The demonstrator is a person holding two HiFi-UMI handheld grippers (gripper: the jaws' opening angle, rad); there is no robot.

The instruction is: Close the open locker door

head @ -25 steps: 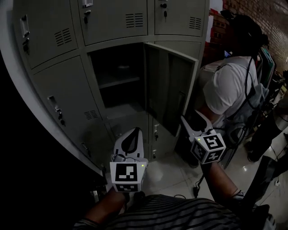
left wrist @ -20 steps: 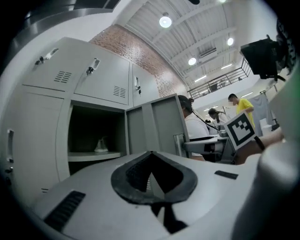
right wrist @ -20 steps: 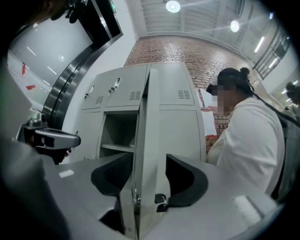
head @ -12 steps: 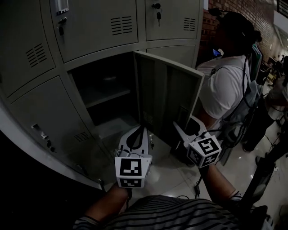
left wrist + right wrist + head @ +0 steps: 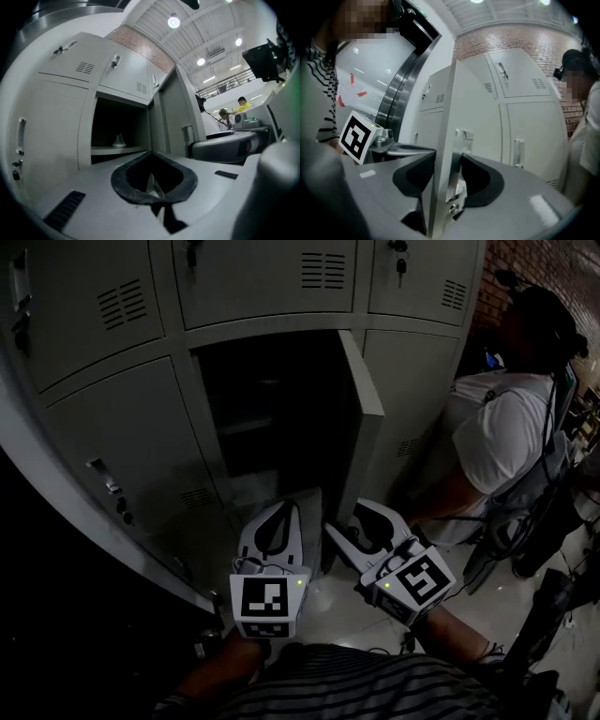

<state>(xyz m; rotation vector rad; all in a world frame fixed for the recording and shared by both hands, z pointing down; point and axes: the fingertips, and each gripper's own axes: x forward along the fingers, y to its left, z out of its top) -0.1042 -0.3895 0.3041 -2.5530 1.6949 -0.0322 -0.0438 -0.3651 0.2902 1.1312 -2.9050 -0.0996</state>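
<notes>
The open grey locker door [image 5: 364, 418] stands edge-on in the head view, swung out from its dark compartment [image 5: 272, 418]. My right gripper [image 5: 345, 517] reaches up to the door's lower free edge. In the right gripper view the door edge [image 5: 443, 140] and its metal latch plate [image 5: 459, 140] stand between the jaws of the right gripper [image 5: 447, 161], which are closing; a thin gap still shows at the pads. My left gripper [image 5: 292, 505] hovers left of the door below the compartment, shut and holding nothing. Seen from the left gripper [image 5: 151, 152], the door [image 5: 171, 117] is ahead on the right.
Shut locker doors surround the compartment, one on the left with a handle [image 5: 105, 482]. A shelf inside carries a small pale object [image 5: 118, 139]. A person in a white shirt [image 5: 511, 427] stands close on the right, beside the lockers. Pale floor [image 5: 328, 601] lies below the door.
The door has gone from showing its inner face to standing edge-on. My right gripper has moved left and forward onto its lower edge. The left gripper has barely moved.
</notes>
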